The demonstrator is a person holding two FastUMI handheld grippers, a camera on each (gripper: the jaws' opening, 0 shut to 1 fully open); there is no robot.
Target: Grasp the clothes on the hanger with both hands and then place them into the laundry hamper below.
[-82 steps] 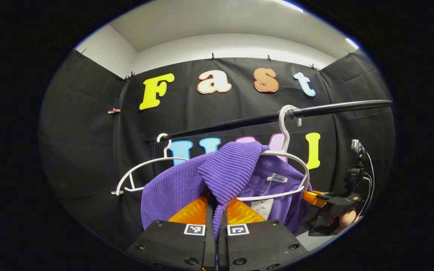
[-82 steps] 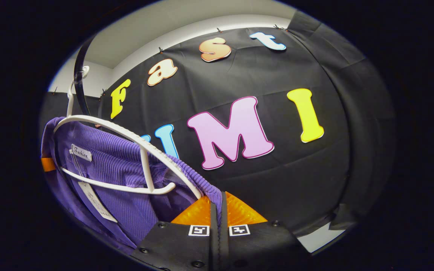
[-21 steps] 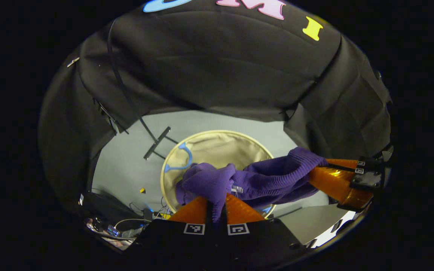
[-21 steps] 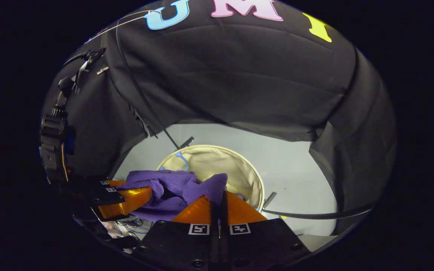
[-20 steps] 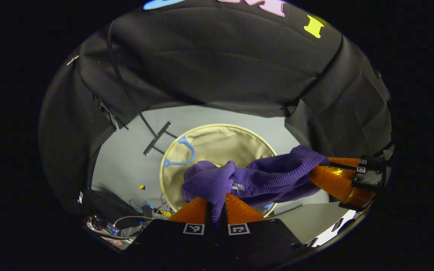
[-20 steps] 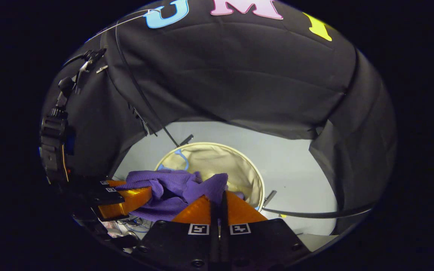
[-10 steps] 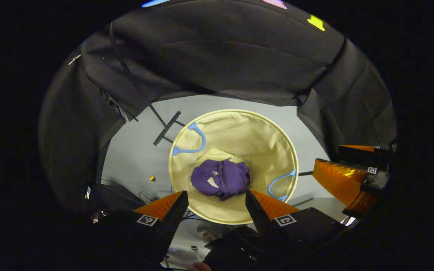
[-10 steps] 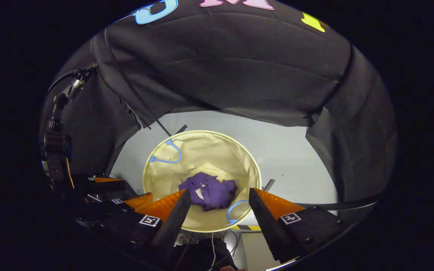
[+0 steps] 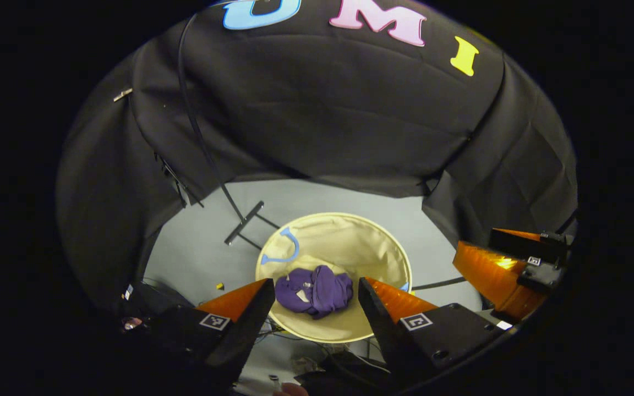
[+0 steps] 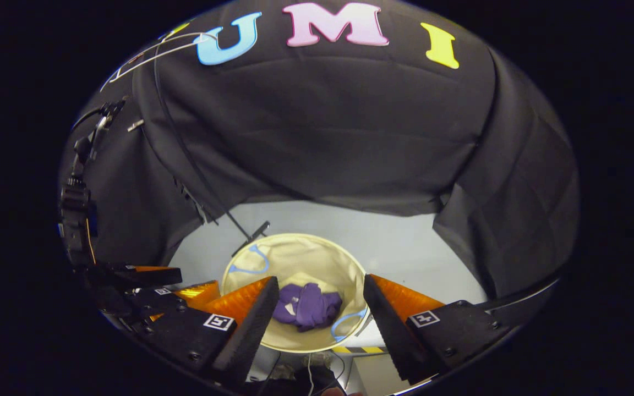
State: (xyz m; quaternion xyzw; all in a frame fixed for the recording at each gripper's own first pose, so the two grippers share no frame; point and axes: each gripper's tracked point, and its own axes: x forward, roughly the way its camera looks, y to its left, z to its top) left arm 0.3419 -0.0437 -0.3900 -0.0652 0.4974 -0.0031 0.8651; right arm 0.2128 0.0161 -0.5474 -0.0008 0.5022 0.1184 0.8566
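Note:
The purple knit garment lies crumpled at the bottom of the round cream laundry hamper, seen from above. My left gripper hangs open above the hamper with nothing between its fingers. The right gripper shows at the right of the left gripper view, jaws apart. In the right gripper view the purple garment rests inside the hamper, and my right gripper is open and empty over it. The left gripper shows at the lower left there. A white hanger shows at the top left.
The hamper has blue handles and stands on a grey floor. A black rack pole and its foot stand just behind the hamper. Cables and small gear lie on the floor at the left. Black cloth walls close in all around.
Both grippers have opened and dropped the purple garment into the hamper. Since half a second ago both have risen, so the hamper looks smaller.

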